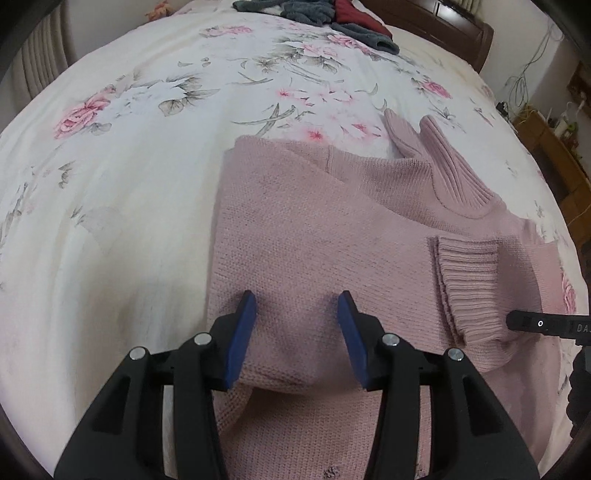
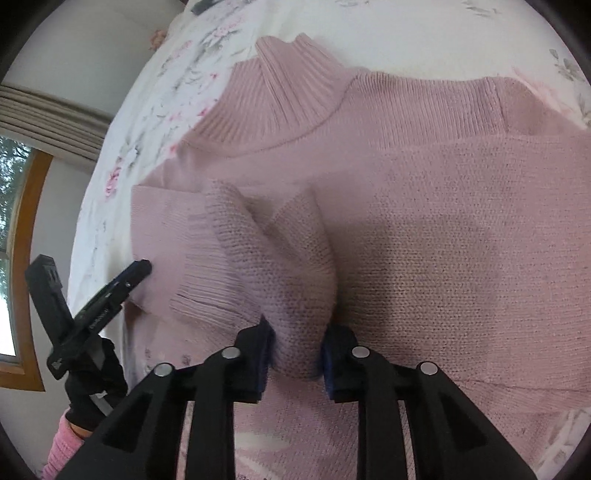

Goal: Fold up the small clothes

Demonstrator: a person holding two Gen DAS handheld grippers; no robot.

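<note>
A pink knitted sweater (image 1: pixel 314 229) lies on the floral bed sheet (image 1: pixel 129 184), its ribbed turtleneck (image 1: pixel 443 158) pointing up the bed and one side folded over the body. My left gripper (image 1: pixel 297 295) is open, its blue pads (image 1: pixel 243 332) low over the folded part near the hem, with only flat knit between them. In the right wrist view my right gripper (image 2: pixel 299 328) is shut on a bunched fold of the sweater's sleeve (image 2: pixel 280 266), just behind the ribbed cuff (image 2: pixel 207 295). The left gripper (image 2: pixel 142 267) shows at the sweater's left edge.
A pile of dark grey and red clothes (image 1: pixel 321 14) lies at the far end of the bed by a wooden headboard (image 1: pixel 443 26). Wooden furniture with cables (image 1: pixel 546 147) stands to the right. A window (image 2: pixel 14 240) is at the left. A gloved hand and pink cuff (image 2: pixel 74 424) hold the left gripper.
</note>
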